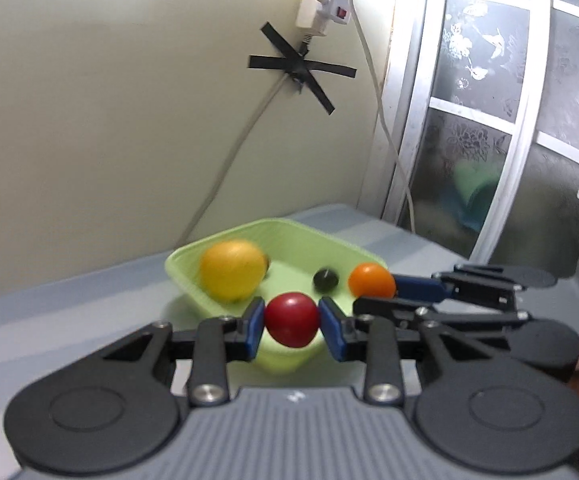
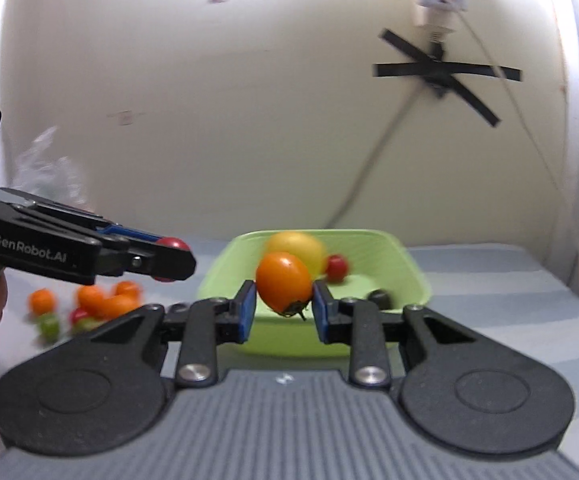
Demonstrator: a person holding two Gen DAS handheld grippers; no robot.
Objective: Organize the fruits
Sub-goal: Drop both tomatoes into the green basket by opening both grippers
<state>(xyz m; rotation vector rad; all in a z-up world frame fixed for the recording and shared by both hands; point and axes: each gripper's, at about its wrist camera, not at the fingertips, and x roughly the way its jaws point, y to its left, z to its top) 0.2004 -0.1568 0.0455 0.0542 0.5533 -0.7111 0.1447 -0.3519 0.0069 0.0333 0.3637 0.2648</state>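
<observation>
My left gripper [image 1: 292, 322] is shut on a red round fruit [image 1: 291, 319] and holds it over the near rim of a light green tray [image 1: 249, 230]. My right gripper [image 2: 284, 307] is shut on an orange fruit [image 2: 283, 287], also above that tray [image 2: 409, 264]. In the tray lie a yellow lemon-like fruit [image 1: 231, 274], a small dark fruit [image 1: 325, 280] and, in the right wrist view, a small red fruit [image 2: 336, 267]. The right gripper with its orange fruit [image 1: 371, 280] shows at the right of the left wrist view.
Several loose orange, red and green fruits [image 2: 89, 304] lie on the blue-grey table [image 2: 489, 292] left of the tray. A crumpled clear bag [image 2: 45, 168] is at the far left. A cable taped to the wall [image 1: 301, 66] hangs behind; a window frame [image 1: 421, 120] stands at the right.
</observation>
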